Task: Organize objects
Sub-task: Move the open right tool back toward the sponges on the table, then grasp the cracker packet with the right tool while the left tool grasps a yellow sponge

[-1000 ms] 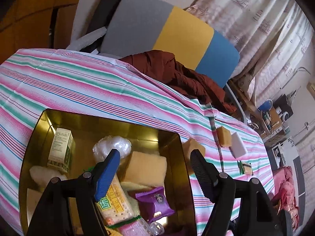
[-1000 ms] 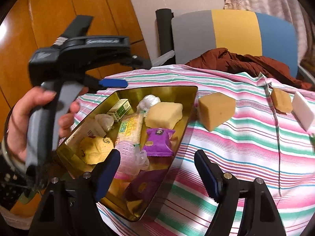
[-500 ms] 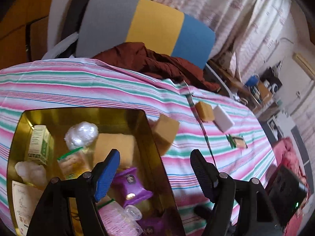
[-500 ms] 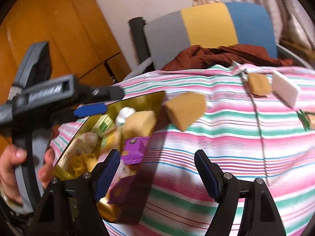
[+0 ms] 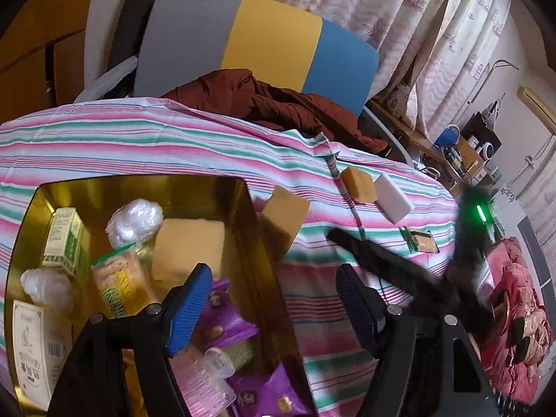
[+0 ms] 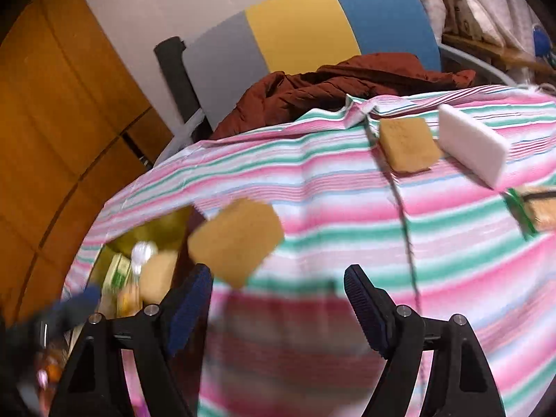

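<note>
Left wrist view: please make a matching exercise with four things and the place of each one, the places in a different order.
Things:
1. purple packet
2. white block
3. brown coat
4. tan sponge

Places:
A. on the chair
B. on the cloth, right beside the tin's wall
C. inside the gold tin
D. on the cloth, next to a small tan sponge

Pairs: 1-C, 2-D, 3-A, 4-B

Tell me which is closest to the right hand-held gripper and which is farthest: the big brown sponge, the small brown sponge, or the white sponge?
From the right wrist view, right hand-held gripper:
1. Big brown sponge, just ahead of the left fingertip, beside the gold tin.
2. Small brown sponge, farther back on the right.
3. White sponge, beside it, farther right; close to call with the small one.
</note>
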The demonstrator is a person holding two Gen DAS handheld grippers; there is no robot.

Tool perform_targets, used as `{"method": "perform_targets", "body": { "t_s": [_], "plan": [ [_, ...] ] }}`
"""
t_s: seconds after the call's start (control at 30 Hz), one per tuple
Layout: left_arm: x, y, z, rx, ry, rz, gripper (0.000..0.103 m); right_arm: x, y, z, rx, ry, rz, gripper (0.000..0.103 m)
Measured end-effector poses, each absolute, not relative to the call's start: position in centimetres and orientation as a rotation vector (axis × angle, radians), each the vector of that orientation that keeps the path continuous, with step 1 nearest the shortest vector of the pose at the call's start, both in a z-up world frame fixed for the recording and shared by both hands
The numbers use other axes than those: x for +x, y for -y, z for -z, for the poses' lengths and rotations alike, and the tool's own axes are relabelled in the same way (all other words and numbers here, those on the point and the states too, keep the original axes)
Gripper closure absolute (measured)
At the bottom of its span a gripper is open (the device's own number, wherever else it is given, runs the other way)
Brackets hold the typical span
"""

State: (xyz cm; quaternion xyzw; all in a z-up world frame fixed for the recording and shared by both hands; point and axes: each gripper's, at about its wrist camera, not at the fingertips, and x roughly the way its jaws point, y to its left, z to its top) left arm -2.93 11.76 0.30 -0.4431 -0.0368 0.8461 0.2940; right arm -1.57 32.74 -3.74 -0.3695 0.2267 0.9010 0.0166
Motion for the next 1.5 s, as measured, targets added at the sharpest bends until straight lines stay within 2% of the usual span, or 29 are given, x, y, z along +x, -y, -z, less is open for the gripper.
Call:
{"method": "perform_targets", "body": {
  "t_s": [0.3, 0.47, 0.5, 0.57, 0.6, 0.8, 1.0, 1.13, 1.5],
  "plan": [
    [-2.2, -10.5, 0.2, -1.208, 0.110, -2.263, 0.028, -8.6, -31.2, 5.4, -1.292, -0.682, -2.748, 0.021],
    [-2.3, -11.2, -0.3, -1.190, 0.089, -2.254, 0.028, -4.2, -34.8, 4.1, -1.162, -0.421, -2.658, 0.015],
    [-2.3, -11.6, -0.4, -1.182, 0.081, -2.247, 0.028, -2.4, -36.7, 3.8, -1.123, -0.422, -2.608, 0.015],
    [-2.4, -12.8, -0.4, -1.176, 0.063, -2.227, 0.028, 0.3, -39.3, 3.5, -1.060, -0.550, -2.608, 0.015],
    [-2.5, -13.6, -0.4, -1.176, 0.048, -2.212, 0.028, 2.5, -41.0, 3.5, -1.020, -0.630, -2.594, 0.015],
    [-2.8, -20.5, 0.6, -1.164, -0.188, -2.154, 0.028, 8.4, -45.0, 4.1, -0.916, -0.720, -2.529, 0.014],
    [-4.4, -26.6, 3.5, -1.189, -0.448, -2.168, 0.028, 9.7, -46.7, 4.4, -0.858, -0.653, -2.527, 0.012],
    [-5.6, -28.2, 5.5, -1.251, -0.513, -2.188, 0.028, 10.4, -49.9, 5.1, -0.829, -0.691, -2.462, 0.009],
    [-6.8, -29.3, 8.1, -1.361, -0.568, -2.196, 0.028, 5.1, -54.3, 6.7, -0.983, -0.432, -2.414, 0.001]
  ]
}}
